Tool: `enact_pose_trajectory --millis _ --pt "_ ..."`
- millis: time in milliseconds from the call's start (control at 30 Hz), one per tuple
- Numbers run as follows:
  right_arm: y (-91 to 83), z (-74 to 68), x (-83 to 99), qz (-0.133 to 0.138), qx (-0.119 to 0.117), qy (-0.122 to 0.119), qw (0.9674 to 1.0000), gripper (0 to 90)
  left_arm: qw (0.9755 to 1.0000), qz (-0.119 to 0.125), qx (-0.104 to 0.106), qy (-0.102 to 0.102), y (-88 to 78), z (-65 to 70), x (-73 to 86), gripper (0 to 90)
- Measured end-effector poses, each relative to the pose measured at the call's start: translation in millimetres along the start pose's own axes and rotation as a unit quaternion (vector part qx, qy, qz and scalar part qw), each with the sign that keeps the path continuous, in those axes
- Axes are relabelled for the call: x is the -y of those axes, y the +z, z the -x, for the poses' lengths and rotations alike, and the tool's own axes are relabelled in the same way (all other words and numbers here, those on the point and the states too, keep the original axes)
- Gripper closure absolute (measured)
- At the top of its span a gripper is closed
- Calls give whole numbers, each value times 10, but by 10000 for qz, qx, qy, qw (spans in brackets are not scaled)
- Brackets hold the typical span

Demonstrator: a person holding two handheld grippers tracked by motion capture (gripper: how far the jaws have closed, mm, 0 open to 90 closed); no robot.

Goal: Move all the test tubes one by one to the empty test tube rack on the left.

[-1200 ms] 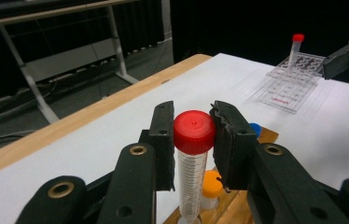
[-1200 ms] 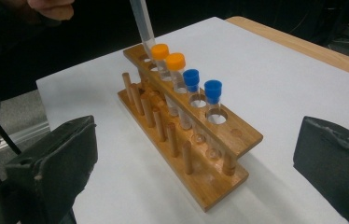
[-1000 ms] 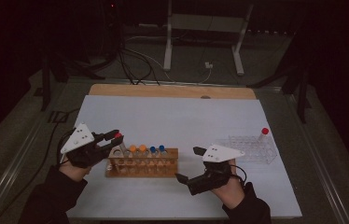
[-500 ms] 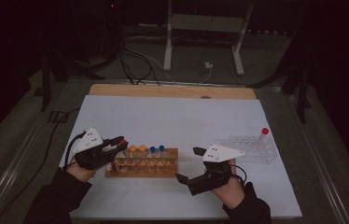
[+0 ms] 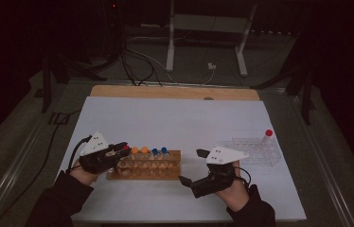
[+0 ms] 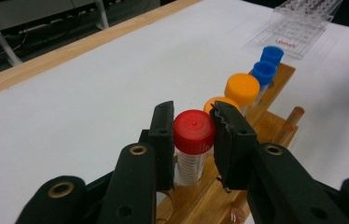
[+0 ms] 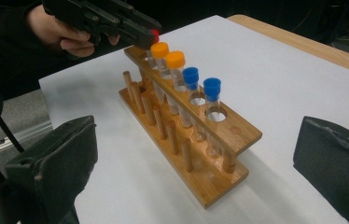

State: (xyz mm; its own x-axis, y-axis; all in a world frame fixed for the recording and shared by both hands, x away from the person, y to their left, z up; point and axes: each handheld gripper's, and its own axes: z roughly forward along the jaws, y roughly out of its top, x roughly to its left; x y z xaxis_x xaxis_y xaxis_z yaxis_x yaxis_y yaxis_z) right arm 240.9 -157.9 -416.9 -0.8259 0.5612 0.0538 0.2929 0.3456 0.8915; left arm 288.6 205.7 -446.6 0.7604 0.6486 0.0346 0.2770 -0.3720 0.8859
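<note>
L gripper [image 5: 122,148] has dropped since the earlier frame, down to the left end of the wooden rack [image 5: 145,171]. Its jaws are clamped on the red-capped tube [image 6: 193,140], which stands upright in the rack's end hole, next to 2 orange-capped tubes [image 6: 241,89], then 2 blue-capped tubes [image 6: 268,63]. R gripper [image 5: 191,166] sits near the rack's right end, jaws wide, nothing between them. Clear plastic rack [image 5: 255,150] lies beyond the wooden rack's right end.

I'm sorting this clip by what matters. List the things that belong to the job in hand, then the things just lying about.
In the job:
- red-capped tube, clamped in the left tongs
- wooden rack it stands in
- orange-capped tubes and blue-capped tubes in the same rack

Lying about:
- clear plastic rack with its own red-capped tube
- right tongs, open, idle
- white table sheet
</note>
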Motion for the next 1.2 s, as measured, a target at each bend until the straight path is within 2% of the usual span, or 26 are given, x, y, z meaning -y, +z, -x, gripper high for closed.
enact_pose_trajectory --millis 467,533,633,767,933,1000,1133,1200 --pt "-13 6 -10 15 -9 8 10000 0 9999 -95 65 -9 -15 -20 -5 715" --pt "-19 8 -14 25 -15 7 10000 0 9999 -109 91 32 -16 -18 -2 710" --pt "-31 13 -18 43 -8 5 10000 0 9998 -100 189 -19 -27 -28 7 695" --pt "-57 28 -28 85 20 7 10000 0 9994 -30 338 -15 -63 -18 -3 600" --pt "-114 65 -48 147 93 -2 9998 0 9991 194 367 9 -159 4 -36 402" --pt "-139 90 -52 196 127 1 9997 0 9985 322 441 -27 -192 11 -32 339" --pt "-193 187 -43 290 204 92 9993 0 9976 488 490 -96 -248 11 -35 191" --pt "-223 240 -39 323 317 94 9989 0 9968 558 562 -135 -272 2 -36 162"
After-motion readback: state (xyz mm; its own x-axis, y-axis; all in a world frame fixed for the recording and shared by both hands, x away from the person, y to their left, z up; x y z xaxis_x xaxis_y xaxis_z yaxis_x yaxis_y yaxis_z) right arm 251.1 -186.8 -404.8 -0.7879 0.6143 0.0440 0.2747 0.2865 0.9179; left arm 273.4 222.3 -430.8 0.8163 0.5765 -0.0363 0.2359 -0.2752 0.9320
